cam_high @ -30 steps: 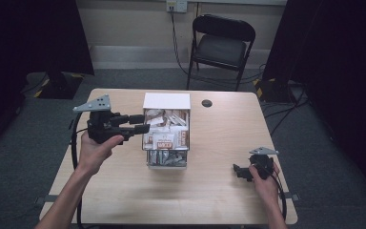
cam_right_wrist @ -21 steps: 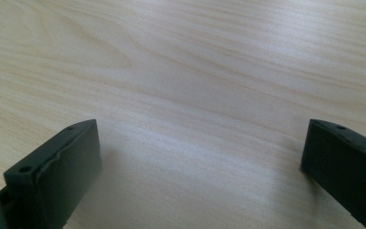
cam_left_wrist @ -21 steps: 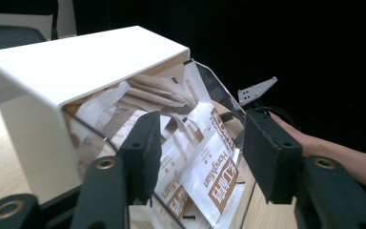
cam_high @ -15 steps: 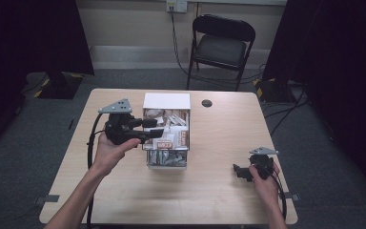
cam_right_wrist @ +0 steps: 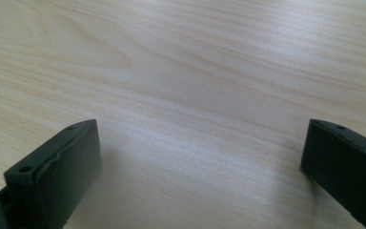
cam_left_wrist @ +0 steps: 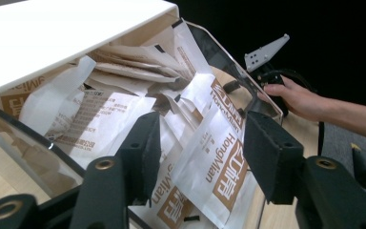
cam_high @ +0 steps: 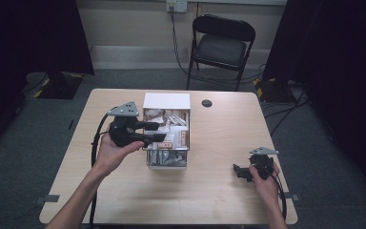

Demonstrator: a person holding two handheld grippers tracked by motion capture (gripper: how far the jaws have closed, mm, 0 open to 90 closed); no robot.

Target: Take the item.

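1. Landmark: the clear box (cam_high: pixel 167 160) with a white lid panel, standing at the middle of the table (cam_high: pixel 209 191). All places below are given relative to this box.

2. Work item: the paper sachets (cam_left_wrist: pixel 209 162) with brown print, heaped loosely inside the box and reaching its open top. None has been lifted out.

3. Left gripper (cam_high: pixel 155 131): held at the left side of the box, jaws pointing across its rim and over the heap. The jaws have just been opening and stand partly spread. In the left gripper view one sachet lies in line between them, but neither pad presses on it.

4. Right gripper (cam_high: pixel 237 170): resting on the table well to the right of the box, near its front end. Jaws spread wide over bare wood, nothing between them.

5. Step in hand, as judged: approach and alignment for picking one sachet; the grasp is not yet made.

6. Next move, as judged:
   - Lower the left gripper until its pads straddle a single sachet edge.
   - Keep the jaws off the box wall.
   - Close on one sachet, not several; the overlapping sachets make a double pick likely.
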